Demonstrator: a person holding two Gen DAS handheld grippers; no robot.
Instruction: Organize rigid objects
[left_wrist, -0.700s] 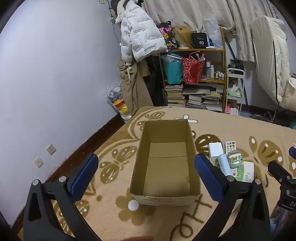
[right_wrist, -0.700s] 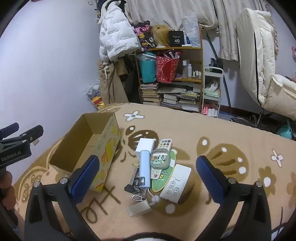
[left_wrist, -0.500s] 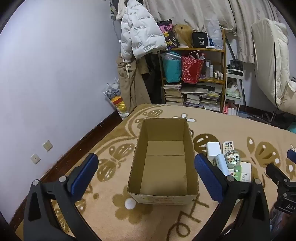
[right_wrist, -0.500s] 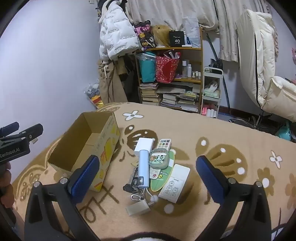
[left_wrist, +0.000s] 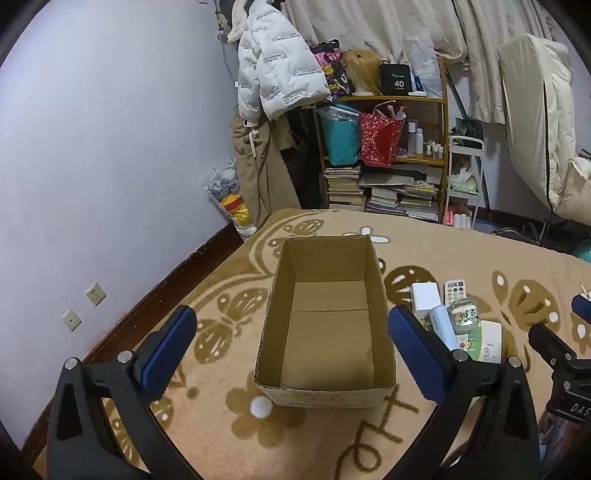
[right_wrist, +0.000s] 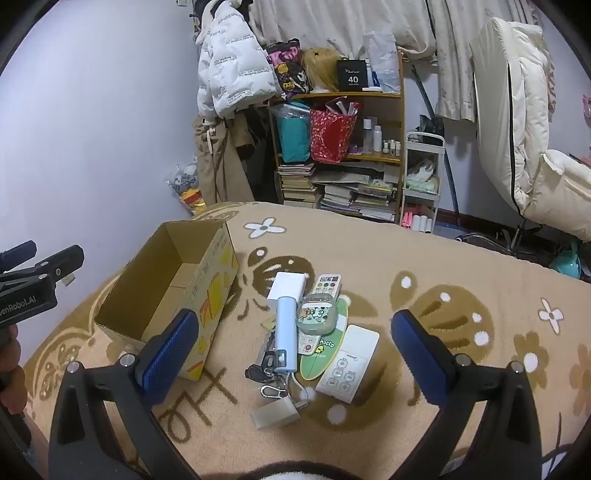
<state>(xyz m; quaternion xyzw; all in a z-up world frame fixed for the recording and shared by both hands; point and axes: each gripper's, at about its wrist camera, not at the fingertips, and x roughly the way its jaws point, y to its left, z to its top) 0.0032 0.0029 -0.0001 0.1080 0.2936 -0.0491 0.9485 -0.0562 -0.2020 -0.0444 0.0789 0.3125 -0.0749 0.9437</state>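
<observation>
an open brown cardboard box (left_wrist: 325, 325) stands empty on a tan carpet patterned with brown flowers (right_wrist: 443, 266), and just to its right, apart from its wall, lies a tight cluster of small rigid things: a white square charger block (right_wrist: 287, 290), a pale blue cylindrical power bank (right_wrist: 286, 334) lying along the cluster's left side, a small white remote with coloured buttons (right_wrist: 327, 286) at the far end, a round grey-green case with a cartoon sticker (right_wrist: 316, 312) resting on a green oval card (right_wrist: 325, 350), a white flat remote with grey buttons (right_wrist: 349, 363) on the right, a bunch of dark keys with a metal clip (right_wrist: 266, 371) at the near left, and a translucent grey rectangular case (right_wrist: 275, 413) nearest of all. the left gripper (left_wrist: 291, 349) hangs over the box with its blue-padded jaws spread wide and nothing between them; the right gripper (right_wrist: 295, 350) hangs above the cluster, jaws likewise released and empty. nothing is in the box yet, so the work looks to be at its very start, with the first pick not yet made. the next move likely calls for the right gripper to lower onto one item at the edge of the pile, perhaps the flat white remote or the grey case, since they lie freest, and to close across its narrow sides without dragging neighbours along. the overlapping pieces in the middle may shift if touched first.
</observation>
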